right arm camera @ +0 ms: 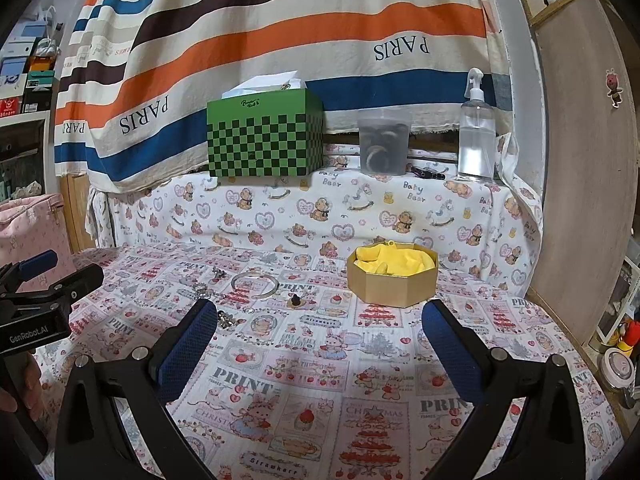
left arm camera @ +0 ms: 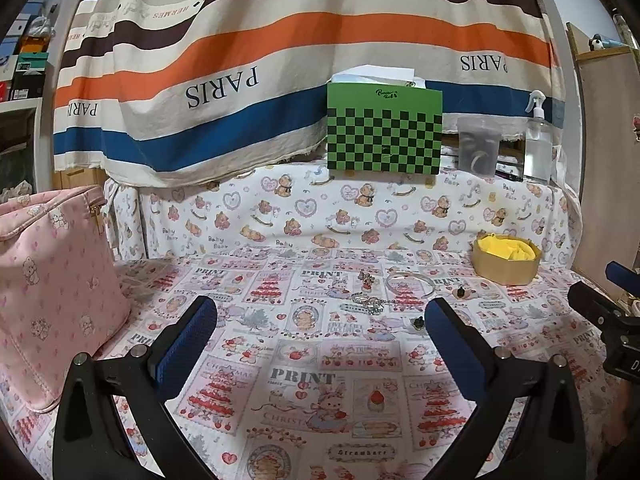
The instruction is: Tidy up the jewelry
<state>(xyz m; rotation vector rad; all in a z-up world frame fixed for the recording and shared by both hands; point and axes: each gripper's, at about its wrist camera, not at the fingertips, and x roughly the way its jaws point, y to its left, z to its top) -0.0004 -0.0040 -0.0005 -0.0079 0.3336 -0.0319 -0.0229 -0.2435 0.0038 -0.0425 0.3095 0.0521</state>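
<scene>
- Left claw (left arm camera: 320, 320): blue-padded fingers spread wide apart, nothing between them, hovering low over the tabletop (left arm camera: 304, 384) and aimed at the jewelry.
- Right claw (right arm camera: 318, 320): fingers likewise wide apart and empty, level with the left one; its housing reads "GenRobot.AI" where it shows in the right view.
- Jewelry lies loose mid-tabletop: silver bangle (right arm camera: 256, 284), sparkly chain pieces (left arm camera: 370, 304), small dark stud (right arm camera: 295, 300).
- Octagonal gold box (right arm camera: 394, 280) with yellow lining sits open to the right of the bangle, apart from it.
- Tabletop cloth reads "PRINT", "CHRISTMAS", "Strawberry"; striped hanging (left arm camera: 224, 84) reads "PARIS", "HERMES", upside down.
- Rear shelf cloth reads "Baby Bear"; green checkered box (right arm camera: 264, 140) stands on it.
</scene>
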